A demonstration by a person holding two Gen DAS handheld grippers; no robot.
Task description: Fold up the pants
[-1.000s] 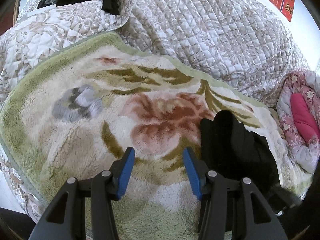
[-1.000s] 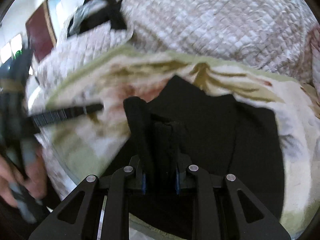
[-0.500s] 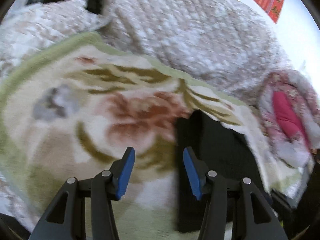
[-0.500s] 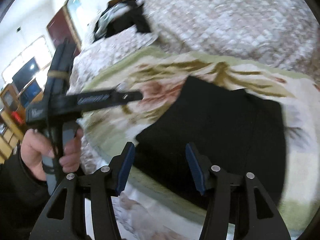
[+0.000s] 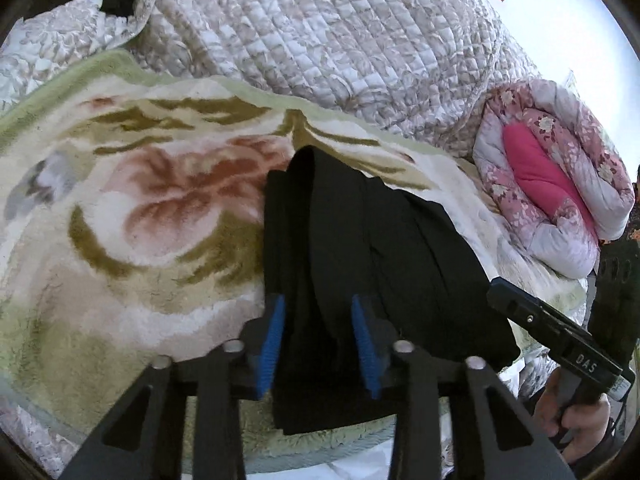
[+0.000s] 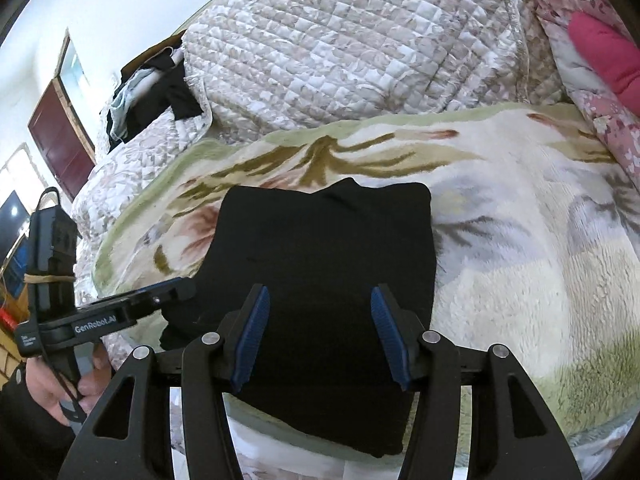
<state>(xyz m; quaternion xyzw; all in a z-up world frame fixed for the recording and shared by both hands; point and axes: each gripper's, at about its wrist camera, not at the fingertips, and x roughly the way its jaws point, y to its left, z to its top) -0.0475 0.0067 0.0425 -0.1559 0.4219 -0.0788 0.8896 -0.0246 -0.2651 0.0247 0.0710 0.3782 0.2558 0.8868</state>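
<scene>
You are dealing with soft, limp cloth here: the pants [image 6: 320,280] are probably light, sagging wherever unsupported, and their smooth black layers are likely sliding over one another, so you are better off pinching through every layer at a folded edge or corner than snagging the top sheet alone. On the plush blanket [image 6: 520,280] the fabric is probably dragging rather than gliding, so lifting is looking safer than pushing. Your left gripper [image 5: 318,340] is straddling the near left edge of the bundle; its jaws have just been closing and a ridge of black cloth is standing between the blue pads [image 5: 272,344], though you cannot tell from the left view whether they are pressing on it yet. Your right gripper [image 6: 320,332] is hanging over the near middle of the bundle with its jaws standing wide, having just been opening, and gripping nothing. The pants are showing as a compact, near-square black packet, several layers thick, with a slight hump at the far edge in the right view and long lengthwise creases in the left view. They are lying near the front edge of the flowered blanket, with the quilt [image 6: 340,52] heaped behind and a pink pillow [image 5: 540,184] off to the right
</scene>
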